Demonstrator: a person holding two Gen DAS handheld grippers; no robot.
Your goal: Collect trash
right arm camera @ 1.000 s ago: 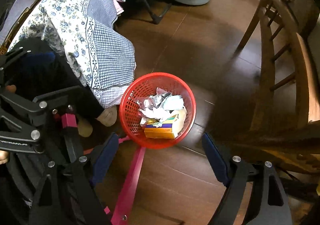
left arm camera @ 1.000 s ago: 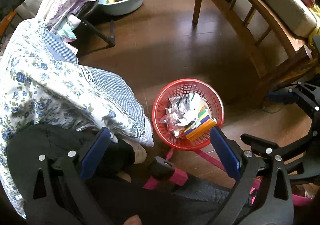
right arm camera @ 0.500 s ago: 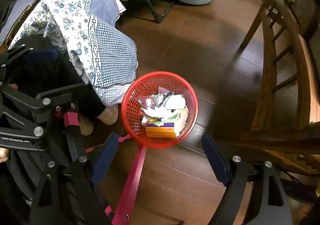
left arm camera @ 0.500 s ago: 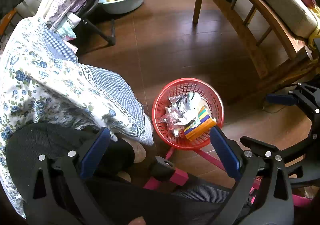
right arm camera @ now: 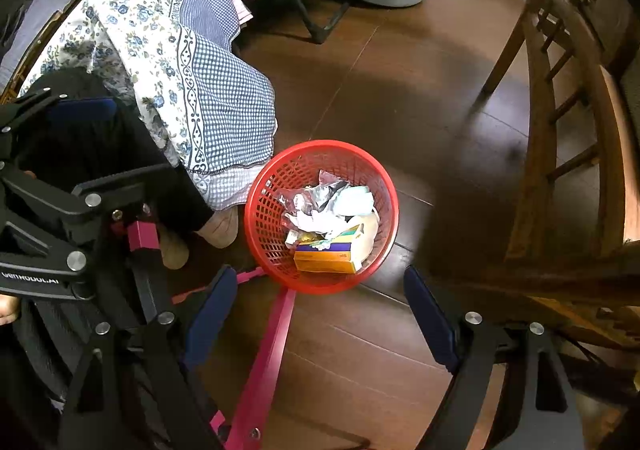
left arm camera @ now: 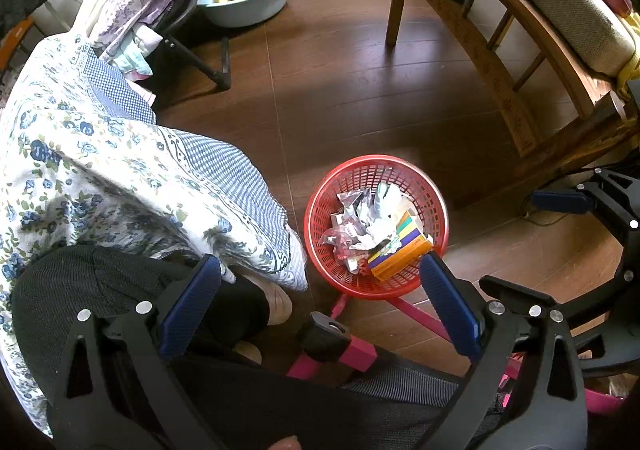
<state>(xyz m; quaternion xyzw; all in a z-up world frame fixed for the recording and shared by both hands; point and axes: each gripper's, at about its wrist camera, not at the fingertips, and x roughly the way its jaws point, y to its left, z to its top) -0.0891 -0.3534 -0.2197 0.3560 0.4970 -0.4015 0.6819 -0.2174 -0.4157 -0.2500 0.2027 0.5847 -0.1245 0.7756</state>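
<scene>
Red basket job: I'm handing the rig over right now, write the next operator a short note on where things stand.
Left gripper: open, nothing between its fingers, pointing steeply down at the floor.
Right gripper: open, empty, also pointing down.
Red basket stands on the dark wood floor, beside the hanging floral cloth. Inside it: crumpled wrappers and paper and an orange and purple box.
Done: that trash is in the basket.
Left: no loose trash shows on the visible floor; look beyond these views, for instance under the wooden chair, before calling it finished.

Trash (right arm camera: 328,218) lies in the basket (right arm camera: 260,226), on the floor (right arm camera: 400,90) beside the draped cloth (right arm camera: 216,98).
</scene>
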